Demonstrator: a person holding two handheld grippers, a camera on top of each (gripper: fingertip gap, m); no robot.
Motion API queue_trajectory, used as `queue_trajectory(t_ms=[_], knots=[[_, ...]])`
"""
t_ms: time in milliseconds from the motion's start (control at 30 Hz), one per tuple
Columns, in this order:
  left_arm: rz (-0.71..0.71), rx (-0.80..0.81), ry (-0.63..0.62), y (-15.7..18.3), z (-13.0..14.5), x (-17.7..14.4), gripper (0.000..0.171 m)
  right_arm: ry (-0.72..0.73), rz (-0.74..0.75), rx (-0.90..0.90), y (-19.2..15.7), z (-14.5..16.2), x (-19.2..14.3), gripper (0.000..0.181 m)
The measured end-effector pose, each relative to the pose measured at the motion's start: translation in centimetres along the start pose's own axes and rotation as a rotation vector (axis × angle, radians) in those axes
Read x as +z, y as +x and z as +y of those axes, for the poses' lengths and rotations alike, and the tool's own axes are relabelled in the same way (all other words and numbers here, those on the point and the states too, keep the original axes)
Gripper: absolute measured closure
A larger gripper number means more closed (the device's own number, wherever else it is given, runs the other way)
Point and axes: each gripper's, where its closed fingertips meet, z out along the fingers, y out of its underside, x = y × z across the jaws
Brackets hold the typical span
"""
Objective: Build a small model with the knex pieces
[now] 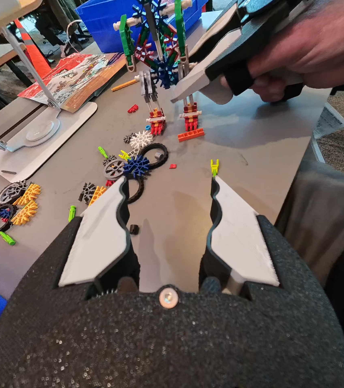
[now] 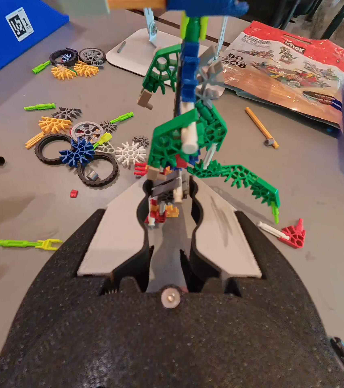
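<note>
The right gripper [image 2: 168, 184] pinches the gray leg of the toy figure [image 2: 179, 136] standing on the table [image 2: 292, 189]. Only the left view shows the left gripper [image 1: 168, 178] spread wide, holding nothing, near a yellow-green piece [image 1: 214, 167].

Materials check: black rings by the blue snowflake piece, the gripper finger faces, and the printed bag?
Black rings: matte, treaded, probably rubber. Right gripper fingers: pale grey matte plastic with fine layer lines, likely 3D-printed. Printed bag: glossy crinkled film, seemingly plastic.
</note>
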Motion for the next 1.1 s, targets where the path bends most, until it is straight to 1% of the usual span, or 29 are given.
queue_trajectory(t_ms=[200, 333, 533, 833, 967, 1100], knots=[[0.005, -0.008, 0.001, -0.5, 0.4, 0.4, 0.096, 0.005, 0.009, -0.028, 0.4, -0.2, 0.6, 0.149], [0.006, 0.002, 0.011, -0.8, 0.1, 0.8, 0.097, 0.0, 0.012, -0.044, 0.9, -0.1, 0.5, 0.149], [0.004, 0.022, 0.003, -1.3, 0.1, 1.4, 0.097, -0.02, 0.021, -0.048, 2.4, 0.7, -0.5, 0.149], [0.004, 0.022, -0.003, -1.4, 0.1, 1.8, 0.097, -0.028, 0.078, -0.054, 5.3, 2.4, -2.6, 0.149], [-0.004, 0.021, -0.008, -1.4, 0.1, 1.9, 0.097, -0.056, 0.051, -0.058, 5.0, 3.3, -2.6, 0.146], [-0.007, 0.011, -0.01, -1.6, 0.2, 1.9, 0.097, -0.041, 0.042, -0.063, 4.7, 3.2, -2.8, 0.142]])
